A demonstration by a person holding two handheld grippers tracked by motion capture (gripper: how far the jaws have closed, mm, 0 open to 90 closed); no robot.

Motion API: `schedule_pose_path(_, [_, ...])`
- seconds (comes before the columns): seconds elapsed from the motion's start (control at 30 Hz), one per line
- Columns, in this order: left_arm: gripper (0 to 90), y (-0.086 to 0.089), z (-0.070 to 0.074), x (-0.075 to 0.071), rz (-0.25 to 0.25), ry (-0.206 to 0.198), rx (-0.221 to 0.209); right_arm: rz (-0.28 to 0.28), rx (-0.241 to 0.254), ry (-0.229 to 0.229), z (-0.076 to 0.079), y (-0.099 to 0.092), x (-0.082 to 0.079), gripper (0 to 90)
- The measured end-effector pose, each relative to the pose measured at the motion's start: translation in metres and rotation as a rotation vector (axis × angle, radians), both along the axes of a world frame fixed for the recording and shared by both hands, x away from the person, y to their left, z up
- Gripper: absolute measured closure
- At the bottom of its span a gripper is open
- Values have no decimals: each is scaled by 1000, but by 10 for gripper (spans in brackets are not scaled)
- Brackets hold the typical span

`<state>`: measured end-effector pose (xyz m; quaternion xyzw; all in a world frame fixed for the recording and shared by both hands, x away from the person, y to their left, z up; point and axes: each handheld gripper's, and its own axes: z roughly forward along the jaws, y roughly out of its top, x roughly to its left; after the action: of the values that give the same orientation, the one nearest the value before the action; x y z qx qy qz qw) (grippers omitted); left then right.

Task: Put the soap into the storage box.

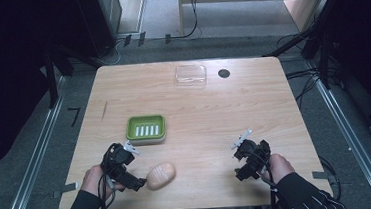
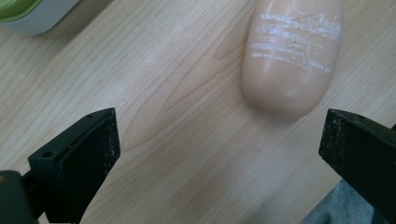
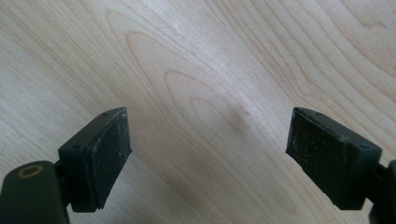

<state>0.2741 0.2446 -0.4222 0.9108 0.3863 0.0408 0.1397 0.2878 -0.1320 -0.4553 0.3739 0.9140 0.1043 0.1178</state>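
The left gripper [image 1: 140,181] hovers low at the near edge of the table [image 1: 254,109], jaws spread wide and empty, with the soap [image 1: 161,175] just beside it; in the left gripper view the soap [image 2: 292,56] lies ahead of the jaws, off toward one of them, not yet between them. The right gripper [image 1: 242,171] sits well apart to the right, also wide open over bare wood. This looks like the reach before the grasp: the next move calls for centring the jaws around the soap, then closing. Beyond lies the green dish [image 1: 146,128], the likely goal; farther off, a clear lid [image 1: 191,75]
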Motion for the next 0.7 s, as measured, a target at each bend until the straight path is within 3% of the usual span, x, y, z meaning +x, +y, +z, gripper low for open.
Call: schedule_pose_path(0.7, [0,-32,-6,-1,-68,-13,16,4,-1,-4,0,0,0,143])
